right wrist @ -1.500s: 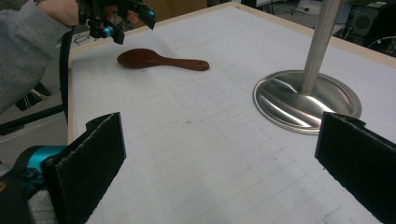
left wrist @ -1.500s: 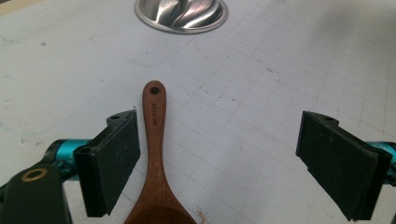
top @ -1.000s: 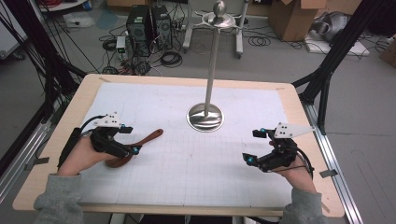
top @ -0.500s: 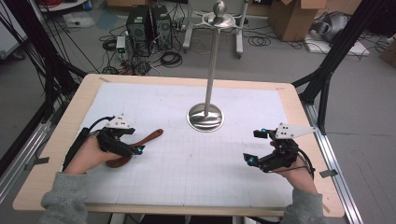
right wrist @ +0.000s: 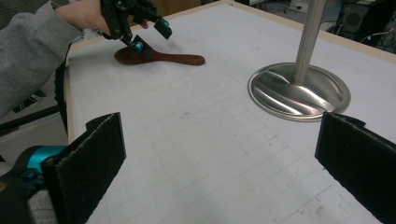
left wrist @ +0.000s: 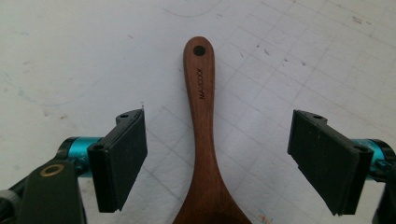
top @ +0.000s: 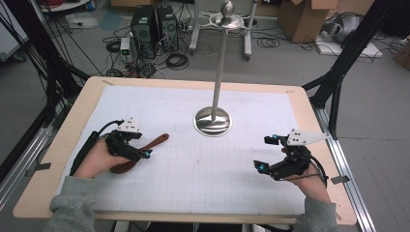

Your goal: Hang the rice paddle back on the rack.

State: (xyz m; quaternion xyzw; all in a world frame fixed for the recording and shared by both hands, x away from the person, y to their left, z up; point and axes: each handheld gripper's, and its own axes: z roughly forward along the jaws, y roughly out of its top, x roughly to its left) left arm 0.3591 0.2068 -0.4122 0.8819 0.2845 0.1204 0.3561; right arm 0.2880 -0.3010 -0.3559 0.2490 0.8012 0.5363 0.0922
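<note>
A dark wooden spoon (top: 155, 141) lies flat on the white grid mat at the left, its handle toward the metal stand. My left gripper (top: 141, 146) hangs low over it. In the left gripper view the spoon's handle (left wrist: 203, 135) runs up between the two black pads (left wrist: 119, 158), which stand apart from it on both sides. The jaws have just been closing a little and are open, not touching the wood. My right gripper (top: 266, 153) rests open near the front right with nothing between its pads (right wrist: 88, 163). From there I see the spoon (right wrist: 161, 58) under the left gripper (right wrist: 150, 38).
A shiny metal stand with a round base (top: 212, 122) and a tall pole stands at the middle back of the mat. The wooden table rim (top: 72, 130) frames the mat. Cables, computer cases and boxes lie on the floor beyond the table.
My left hand has shifted slightly right and down along the spoon, closer to its handle. The right hand has kept still.
</note>
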